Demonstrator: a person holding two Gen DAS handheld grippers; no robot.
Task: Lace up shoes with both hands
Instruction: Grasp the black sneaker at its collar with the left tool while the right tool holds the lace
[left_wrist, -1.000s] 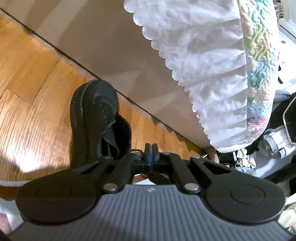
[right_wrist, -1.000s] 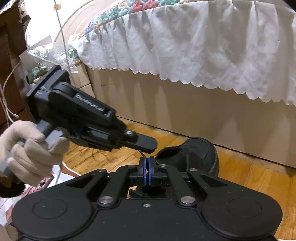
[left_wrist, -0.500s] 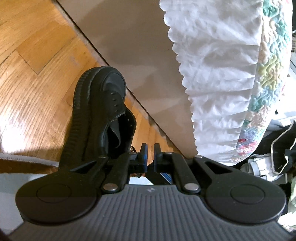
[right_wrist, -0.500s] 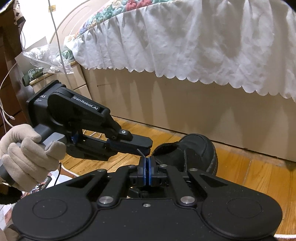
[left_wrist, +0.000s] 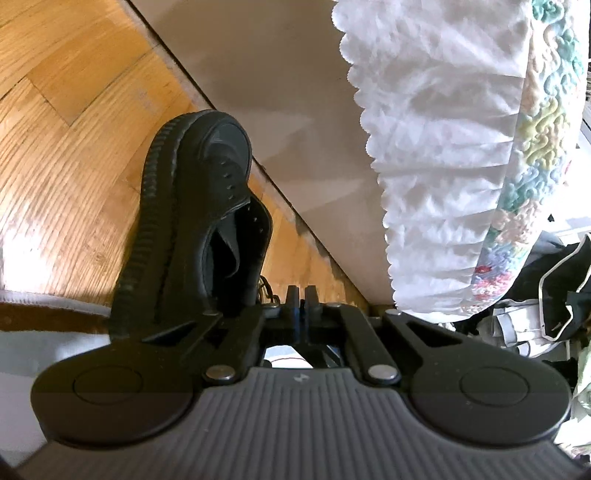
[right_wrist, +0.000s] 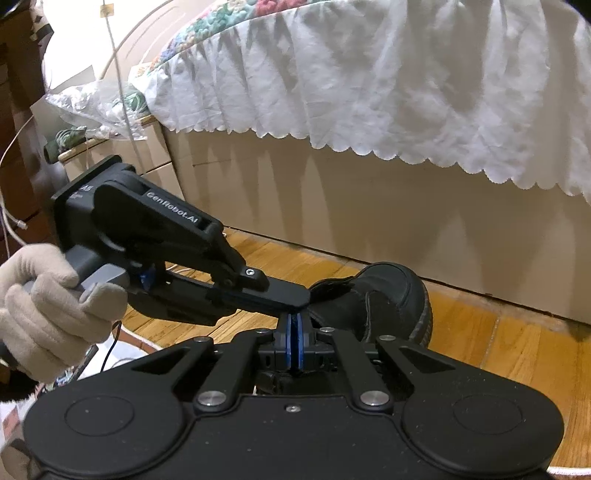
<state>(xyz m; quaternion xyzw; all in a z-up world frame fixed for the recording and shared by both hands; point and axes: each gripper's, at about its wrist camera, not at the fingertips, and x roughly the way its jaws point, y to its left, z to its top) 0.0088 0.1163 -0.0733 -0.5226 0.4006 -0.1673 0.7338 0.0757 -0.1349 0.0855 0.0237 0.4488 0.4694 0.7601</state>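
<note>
Your gloved hand (right_wrist: 44, 314) sits far left in the right wrist view, wrapped round the grey handle of the left gripper (right_wrist: 295, 301). "GenRobot.AI" reads in pale letters along its black body. Its tip lies just over the right gripper (right_wrist: 294, 332), at the collar of the black shoe (right_wrist: 384, 302).

Left gripper in its own view (left_wrist: 303, 295): a narrow slit shows between the fingers; nothing visible in it. Right gripper: blue pads (right_wrist: 300, 341) pressed together; any lace between them cannot be made out.

Shoe (left_wrist: 195, 221) rests on the wood floor (left_wrist: 74, 147), toe toward the bed base (right_wrist: 369, 210), eyelets bare. A white scalloped bed skirt (right_wrist: 369, 81) hangs above, with a floral quilt (left_wrist: 535, 147) over it.
</note>
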